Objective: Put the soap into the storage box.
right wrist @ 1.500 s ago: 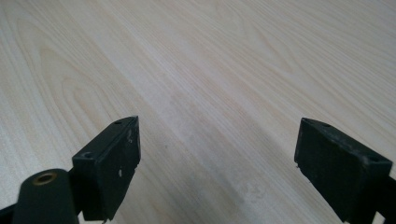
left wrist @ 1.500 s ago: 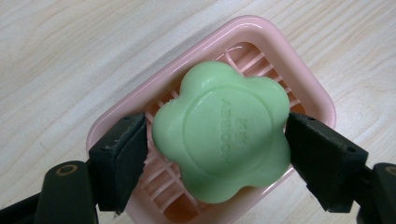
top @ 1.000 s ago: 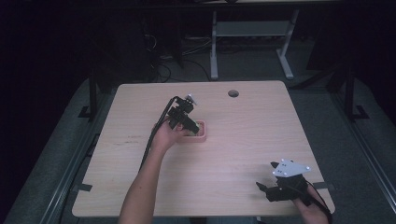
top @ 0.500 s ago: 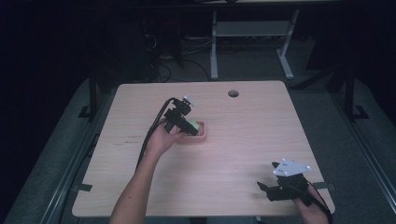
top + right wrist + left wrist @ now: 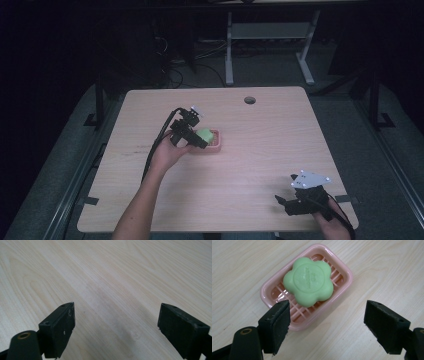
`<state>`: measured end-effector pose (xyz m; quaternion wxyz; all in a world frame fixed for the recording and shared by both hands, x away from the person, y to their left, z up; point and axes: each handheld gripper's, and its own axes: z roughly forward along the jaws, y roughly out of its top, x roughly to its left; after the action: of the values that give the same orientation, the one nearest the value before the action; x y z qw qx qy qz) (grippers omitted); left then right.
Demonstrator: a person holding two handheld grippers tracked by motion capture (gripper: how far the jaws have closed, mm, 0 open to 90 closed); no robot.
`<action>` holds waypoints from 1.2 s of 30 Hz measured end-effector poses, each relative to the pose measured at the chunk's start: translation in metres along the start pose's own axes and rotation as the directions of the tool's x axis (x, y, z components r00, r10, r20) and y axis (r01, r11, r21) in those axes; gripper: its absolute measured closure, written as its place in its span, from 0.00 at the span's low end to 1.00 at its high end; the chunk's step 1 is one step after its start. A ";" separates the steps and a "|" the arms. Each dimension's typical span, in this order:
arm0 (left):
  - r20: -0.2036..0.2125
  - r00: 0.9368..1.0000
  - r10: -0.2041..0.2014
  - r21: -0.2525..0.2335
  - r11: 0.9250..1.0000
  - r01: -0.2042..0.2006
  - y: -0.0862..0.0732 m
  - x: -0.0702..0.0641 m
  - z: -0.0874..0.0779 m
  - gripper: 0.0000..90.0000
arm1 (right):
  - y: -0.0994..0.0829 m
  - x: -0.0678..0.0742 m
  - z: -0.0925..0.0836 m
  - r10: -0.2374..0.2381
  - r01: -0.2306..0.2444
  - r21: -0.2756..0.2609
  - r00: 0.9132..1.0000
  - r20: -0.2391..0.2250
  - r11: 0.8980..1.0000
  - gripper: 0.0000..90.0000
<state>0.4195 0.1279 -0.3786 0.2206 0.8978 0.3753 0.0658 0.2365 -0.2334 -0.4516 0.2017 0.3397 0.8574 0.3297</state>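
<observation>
Nearest the person, the right gripper (image 5: pixel 292 202) is resting low at the near right corner of the pale wooden surface (image 5: pixel 280 145), its jaws spread wide over bare wood grain with nothing between them. Farther out, left of centre, the left gripper (image 5: pixel 327 323) is hovering over the pink slotted plastic soap dish (image 5: pixel 342 287), jaws apart and gripping nothing. The green flower-shaped bar of soap (image 5: pixel 309 280) is lying flat inside that dish, tilted slightly on the ribs. Whether the work in hand is lifting the soap or leaving it there, I cannot tell. If lifting, the jaws should come down level on either side of the petals, clear of the dish rim. They should close on the soap's thick edge, not its slick face, and squeeze gently.
</observation>
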 end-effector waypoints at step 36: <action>0.010 0.999 0.040 -0.053 0.998 -0.039 -0.057 -0.017 -0.028 0.23 | -0.001 -0.001 0.005 0.027 -0.027 0.002 1.000 0.008 1.000 0.15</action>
<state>0.3630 0.1614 -0.3782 0.2452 0.8992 0.3545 0.0751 0.2397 -0.2328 -0.4555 0.2002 0.3527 0.8524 0.3301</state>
